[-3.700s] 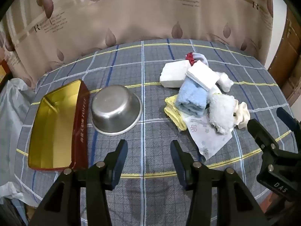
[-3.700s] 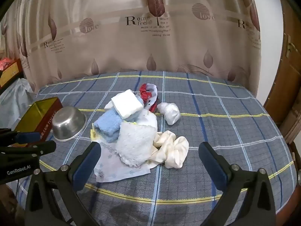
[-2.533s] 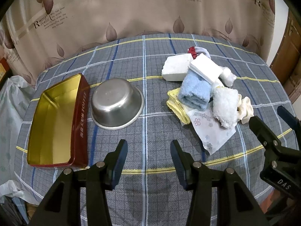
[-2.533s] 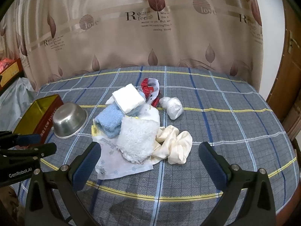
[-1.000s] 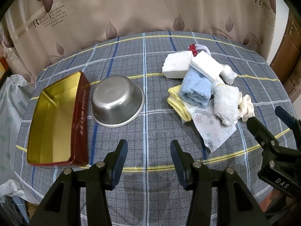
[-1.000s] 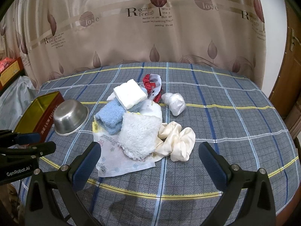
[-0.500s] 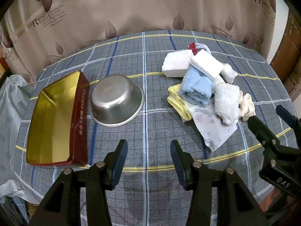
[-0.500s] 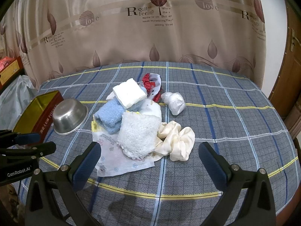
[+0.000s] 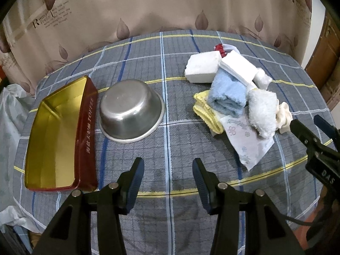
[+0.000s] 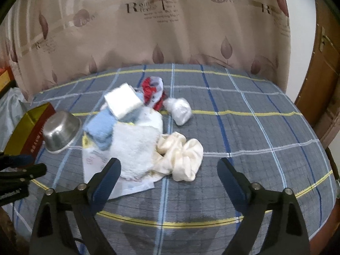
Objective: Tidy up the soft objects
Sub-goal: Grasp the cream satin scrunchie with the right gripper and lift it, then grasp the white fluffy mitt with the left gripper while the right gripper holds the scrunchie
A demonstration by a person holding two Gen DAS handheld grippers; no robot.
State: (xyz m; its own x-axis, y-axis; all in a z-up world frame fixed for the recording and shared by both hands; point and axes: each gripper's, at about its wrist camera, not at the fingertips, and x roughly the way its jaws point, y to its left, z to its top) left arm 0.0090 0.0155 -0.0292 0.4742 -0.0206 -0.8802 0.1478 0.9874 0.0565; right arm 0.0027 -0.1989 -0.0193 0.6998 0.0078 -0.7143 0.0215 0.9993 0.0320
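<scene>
Your right gripper (image 10: 167,178) hovers over the near edge of the checked surface (image 10: 244,131), its fingers (image 10: 107,177) spread wide and empty; they have just been closing a little, with nothing between them. Your left gripper (image 9: 167,178) hangs beside it, fingers partly open, holding nothing. The pile of soft objects (image 10: 136,131) sits near the middle of the surface: a fluffy white towel (image 10: 136,148) closest to you, a cream scrunchie (image 10: 182,155) touching its right side, a blue towel (image 10: 99,131) behind on the left. All look light, limp and likely to sag. Pinch the scrunchie at a raised fold, clear of the towel. An upturned steel bowl (image 9: 131,110) and an open gold tin (image 9: 55,131) wait toward the left edge.
</scene>
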